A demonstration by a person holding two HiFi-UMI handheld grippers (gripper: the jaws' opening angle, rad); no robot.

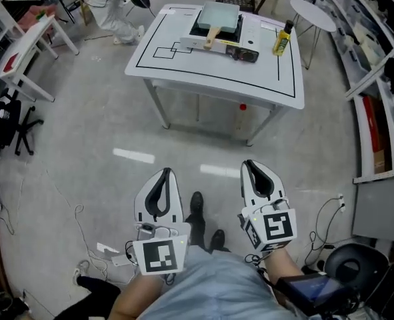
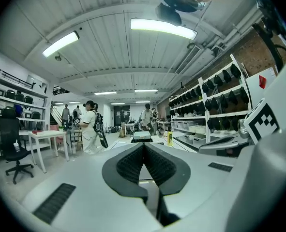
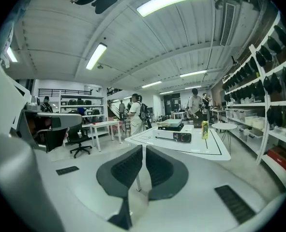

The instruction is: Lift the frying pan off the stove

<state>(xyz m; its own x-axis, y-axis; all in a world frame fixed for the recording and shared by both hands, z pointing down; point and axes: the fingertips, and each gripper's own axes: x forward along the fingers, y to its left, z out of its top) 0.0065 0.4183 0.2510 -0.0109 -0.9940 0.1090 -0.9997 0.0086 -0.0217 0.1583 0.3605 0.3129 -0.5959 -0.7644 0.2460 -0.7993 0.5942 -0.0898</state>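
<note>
Standing well back from the table (image 1: 183, 69), the person holds both tools low in front of the body, which reads as a carrying posture for an approach, not a reach. The left claw (image 1: 161, 187) is clenched with its pads meeting and nothing between them. The right claw (image 1: 257, 177) is likewise clenched on nothing, pads all but touching. Keeping them closed makes sense at this range, since nothing here is within reach to grip. The frying pan (image 1: 220, 17), square and pale green, sits flat on the portable stove (image 1: 240, 49) toward the far side of the table, well apart from both claws. Its wooden handle (image 1: 211, 40) sticks out over the stove's front toward the person, which I judge to be the natural place to grip. A yellow bottle (image 1: 283, 39) stands to the right of the stove, apart from it, so it should not hinder a lift. The task looks not yet begun: closing the gap and opening a claw come first.
</note>
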